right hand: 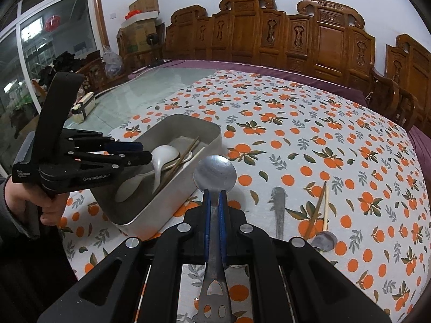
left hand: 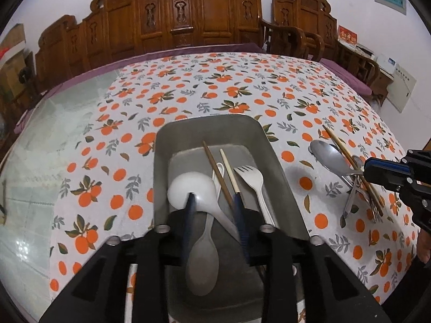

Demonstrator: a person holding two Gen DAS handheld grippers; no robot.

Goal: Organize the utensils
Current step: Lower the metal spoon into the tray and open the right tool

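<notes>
A metal tray (left hand: 210, 126) on the orange-print cloth holds a white ladle (left hand: 188, 188), a grey spoon (left hand: 202, 263), a white fork (left hand: 252, 180) and two chopsticks (left hand: 229, 172). My left gripper (left hand: 214, 202) hangs open over the tray's near end, and the grey spoon's handle lies between its fingers untouched. My right gripper (right hand: 214, 196) is shut on the handle of a steel spoon (right hand: 215, 172), held just right of the tray (right hand: 167, 207). On the cloth to the right lie a steel utensil (right hand: 278, 210), chopsticks (right hand: 319, 207) and a small spoon bowl (right hand: 324, 241).
Bare glass tabletop (left hand: 54, 140) runs left of the cloth, with a cream box (right hand: 84, 106) on it. Carved wooden benches (left hand: 188, 18) line the far side. A person's hand (right hand: 35, 196) grips the left tool (right hand: 145, 152).
</notes>
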